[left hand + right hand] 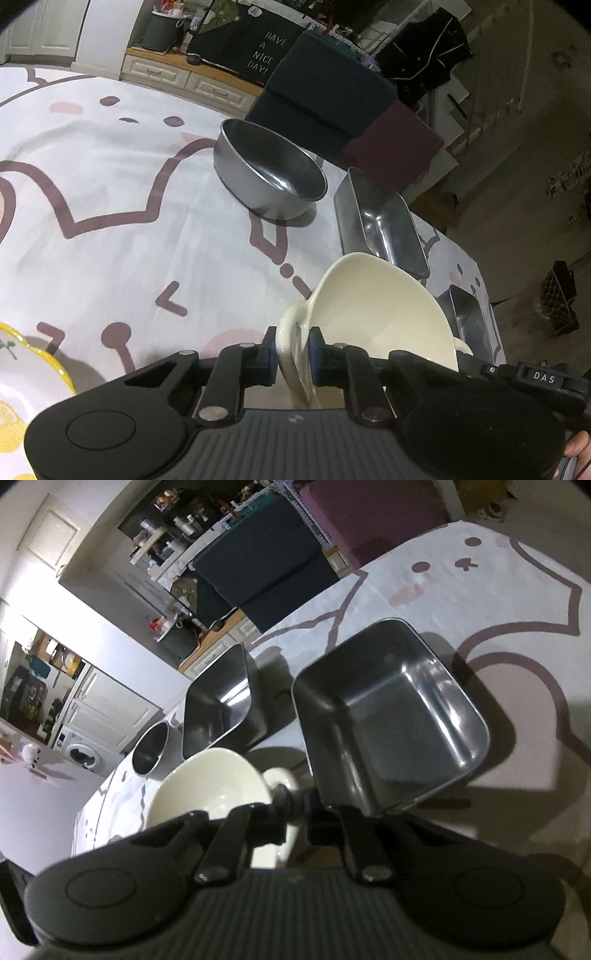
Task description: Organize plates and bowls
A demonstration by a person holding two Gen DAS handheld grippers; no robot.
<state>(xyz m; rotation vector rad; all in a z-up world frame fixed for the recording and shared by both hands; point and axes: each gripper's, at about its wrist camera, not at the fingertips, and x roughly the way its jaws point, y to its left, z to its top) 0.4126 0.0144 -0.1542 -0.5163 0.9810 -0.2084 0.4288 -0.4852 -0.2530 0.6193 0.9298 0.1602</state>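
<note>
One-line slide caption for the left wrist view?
Left gripper clamps cream bowl by its handle, near steel containers.

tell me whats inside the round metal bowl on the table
Nothing shows inside the round metal bowl: the left wrist view shows bare, shiny metal at the far inner wall and part of the floor. Its near wall hides the rest of the floor, so that part cannot be checked.
</note>
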